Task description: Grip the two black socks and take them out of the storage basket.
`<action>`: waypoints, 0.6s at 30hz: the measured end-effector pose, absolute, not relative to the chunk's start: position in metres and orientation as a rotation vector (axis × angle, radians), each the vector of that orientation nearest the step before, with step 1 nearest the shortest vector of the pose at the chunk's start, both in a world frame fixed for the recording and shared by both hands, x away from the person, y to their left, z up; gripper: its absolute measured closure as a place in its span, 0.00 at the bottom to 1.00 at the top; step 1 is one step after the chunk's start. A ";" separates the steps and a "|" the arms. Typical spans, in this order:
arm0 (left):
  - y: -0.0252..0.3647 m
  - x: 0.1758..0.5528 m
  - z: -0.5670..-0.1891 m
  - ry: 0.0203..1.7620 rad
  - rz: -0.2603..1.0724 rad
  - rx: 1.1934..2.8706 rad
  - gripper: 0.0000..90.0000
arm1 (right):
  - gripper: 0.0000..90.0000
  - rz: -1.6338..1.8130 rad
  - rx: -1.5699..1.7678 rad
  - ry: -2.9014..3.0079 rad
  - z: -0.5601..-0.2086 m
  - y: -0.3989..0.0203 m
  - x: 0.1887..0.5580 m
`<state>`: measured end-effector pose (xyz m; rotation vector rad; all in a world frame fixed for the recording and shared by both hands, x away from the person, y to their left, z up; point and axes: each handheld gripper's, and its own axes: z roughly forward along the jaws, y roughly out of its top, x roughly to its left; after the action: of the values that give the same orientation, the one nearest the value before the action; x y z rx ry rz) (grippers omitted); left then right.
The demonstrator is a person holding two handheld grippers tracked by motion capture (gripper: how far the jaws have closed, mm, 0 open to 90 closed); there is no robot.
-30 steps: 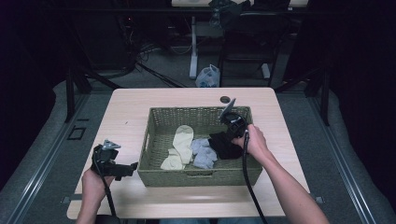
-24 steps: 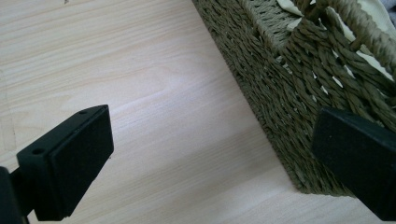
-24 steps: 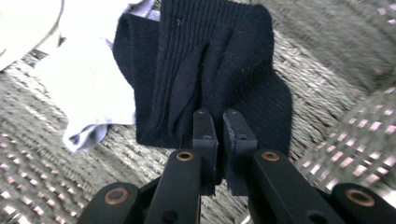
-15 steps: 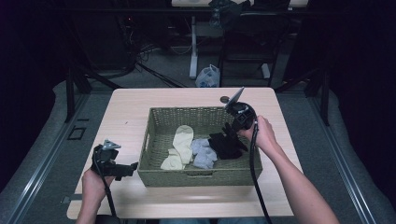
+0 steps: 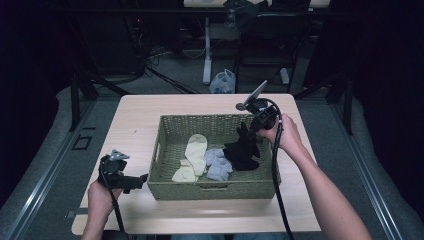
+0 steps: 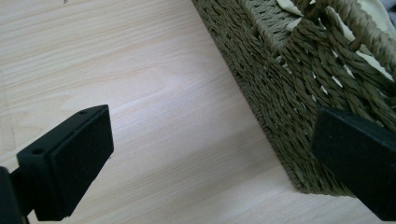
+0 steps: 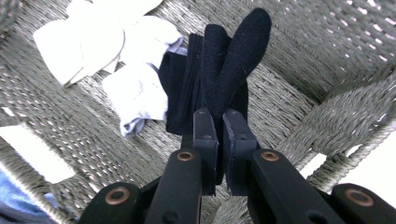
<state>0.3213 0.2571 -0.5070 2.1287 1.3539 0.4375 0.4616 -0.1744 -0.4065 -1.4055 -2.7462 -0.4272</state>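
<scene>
Since the earlier high view, the right gripper [image 5: 248, 131] has risen from low inside the woven basket [image 5: 165, 150] to above its right rim, drawing a black sock [image 5: 243, 149] up with it; the left gripper [image 5: 144, 177] has not shifted.

From the high view, the basket sits in the middle of a pale wooden table [image 5: 135, 112]. The black sock hangs from the right gripper, its upper end pinched near the basket's far right corner, its lower part trailing onto the basket floor. Beside it lie a grey sock [image 5: 216, 163] and, further left, a cream sock [image 5: 192, 156]. The left gripper rests on the table just off the basket's near left corner, held by the person's left hand [image 5: 100, 196].

From the left gripper view, the two black jaws stand wide apart with nothing between them — bare table under one, the basket's woven side wall [image 6: 261, 70] just behind the other.

From the right gripper view, the jaws are pressed nearly together and clamped on the black sock [image 7: 219, 74], whose folded fabric stands up beyond the tips. Below it, the grey sock [image 7: 135, 95] and the cream sock [image 7: 88, 39] lie on the basket floor [image 7: 299, 70] — both look washed out and pale here.
</scene>
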 end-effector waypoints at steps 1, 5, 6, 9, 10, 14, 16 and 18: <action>0.257 0.321 -0.507 1.354 0.438 2.128 0.00 | 0.95 -0.443 -1.421 -2.740 -0.405 -0.174 0.461; 0.257 0.321 -0.507 1.354 0.438 2.128 0.00 | 0.95 -0.441 -1.402 -2.754 -0.397 -0.173 0.461; 0.257 0.321 -0.507 1.354 0.439 2.128 0.00 | 0.95 -0.439 -1.390 -2.755 -0.395 -0.173 0.461; 0.257 0.321 -0.507 1.354 0.437 2.128 0.00 | 0.95 -0.453 -1.388 -2.749 -0.389 -0.172 0.461; 0.257 0.321 -0.507 1.354 0.437 2.129 0.00 | 0.95 -0.449 -1.387 -2.757 -0.387 -0.171 0.460; 0.257 0.321 -0.507 1.353 0.437 2.128 0.00 | 0.95 -0.459 -1.379 -2.761 -0.379 -0.170 0.460; 0.257 0.321 -0.507 1.354 0.437 2.128 0.00 | 0.95 -0.462 -1.380 -2.767 -0.376 -0.170 0.460; 0.257 0.321 -0.507 1.353 0.436 2.129 0.00 | 0.95 -0.469 -1.372 -2.772 -0.372 -0.170 0.460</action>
<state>0.3214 0.2572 -0.5072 2.1288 1.3528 0.4361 0.4602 -0.1703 -0.3716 -1.3719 -2.7722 -0.4686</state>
